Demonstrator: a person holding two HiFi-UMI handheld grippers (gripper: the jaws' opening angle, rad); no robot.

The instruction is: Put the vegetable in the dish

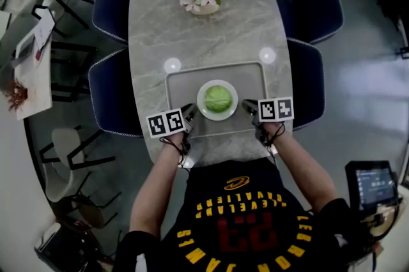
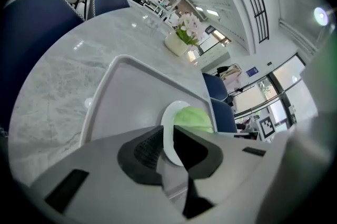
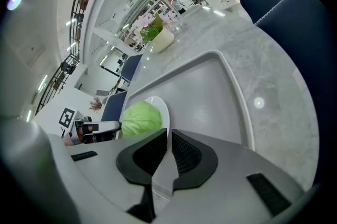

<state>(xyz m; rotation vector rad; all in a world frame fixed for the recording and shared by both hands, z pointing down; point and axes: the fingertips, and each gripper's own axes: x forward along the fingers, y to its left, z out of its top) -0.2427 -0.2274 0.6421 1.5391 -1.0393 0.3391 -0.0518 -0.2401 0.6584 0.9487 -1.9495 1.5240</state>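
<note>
I read both tools as clenched on the dish (image 1: 202,102) rim: left tool (image 2: 168,134) on its left edge, right tool (image 3: 169,136) on its right. The vegetable (image 1: 217,99) sits in the dish, on the tray (image 1: 182,82) on the bench (image 1: 204,34).

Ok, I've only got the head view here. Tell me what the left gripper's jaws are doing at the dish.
Observer: The left gripper has its jaws closed on the dish; the white rim runs down between the pads.
Operator: Now give me the right one.
Observer: The right gripper has its jaws nearly together, and the rim runs into the thin slit between them.
Operator: Check that the vegetable isn't pinched.
Observer: The vegetable lies in the dish beside the right jaws, not between them.
</note>
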